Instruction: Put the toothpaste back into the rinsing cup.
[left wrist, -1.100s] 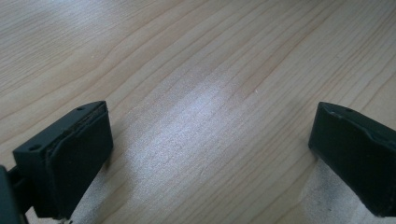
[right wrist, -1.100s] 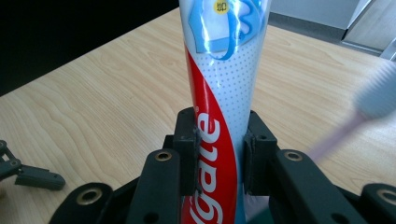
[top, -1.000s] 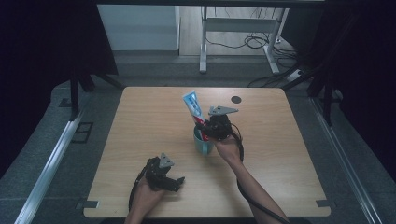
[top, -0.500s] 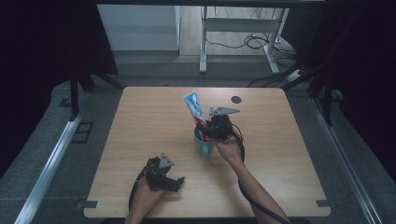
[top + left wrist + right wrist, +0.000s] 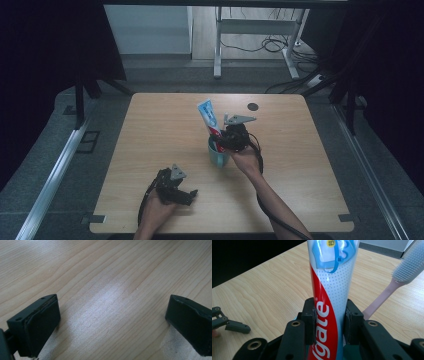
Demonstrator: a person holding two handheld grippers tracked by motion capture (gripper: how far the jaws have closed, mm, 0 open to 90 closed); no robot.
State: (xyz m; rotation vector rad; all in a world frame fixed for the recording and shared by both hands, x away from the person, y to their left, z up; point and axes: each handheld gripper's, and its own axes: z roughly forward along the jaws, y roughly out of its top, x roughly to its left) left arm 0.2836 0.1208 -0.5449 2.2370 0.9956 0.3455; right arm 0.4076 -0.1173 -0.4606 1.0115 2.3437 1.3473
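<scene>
Right gripper (image 5: 223,145) sits mid-surface, right over the teal cup (image 5: 218,156). Its jaws are clamped on the toothpaste tube (image 5: 209,116) — in the right gripper view the tube (image 5: 331,297) stands between the two pads, both pressed against its sides, red-and-white print facing the camera. The tube's lower end is down inside the cup; its flat crimped end sticks up and leans toward the far-left of the surface (image 5: 150,130). A pink toothbrush (image 5: 397,282) with pale blue bristles stands just beside the tube, tilted away from it, bristle head up. Can't tell from the high view how deep either one sits in the cup.

Left gripper (image 5: 183,194) is near the front edge of the surface, well apart from the cup, held in the person's left hand (image 5: 157,210). Jaws wide open, nothing between them — the left gripper view has only bare wood grain across the gap, with the jaw tips close to the surface (image 5: 110,290).

Small dark round disc (image 5: 253,106) lies toward the far right of the surface, apart from everything else.
</scene>
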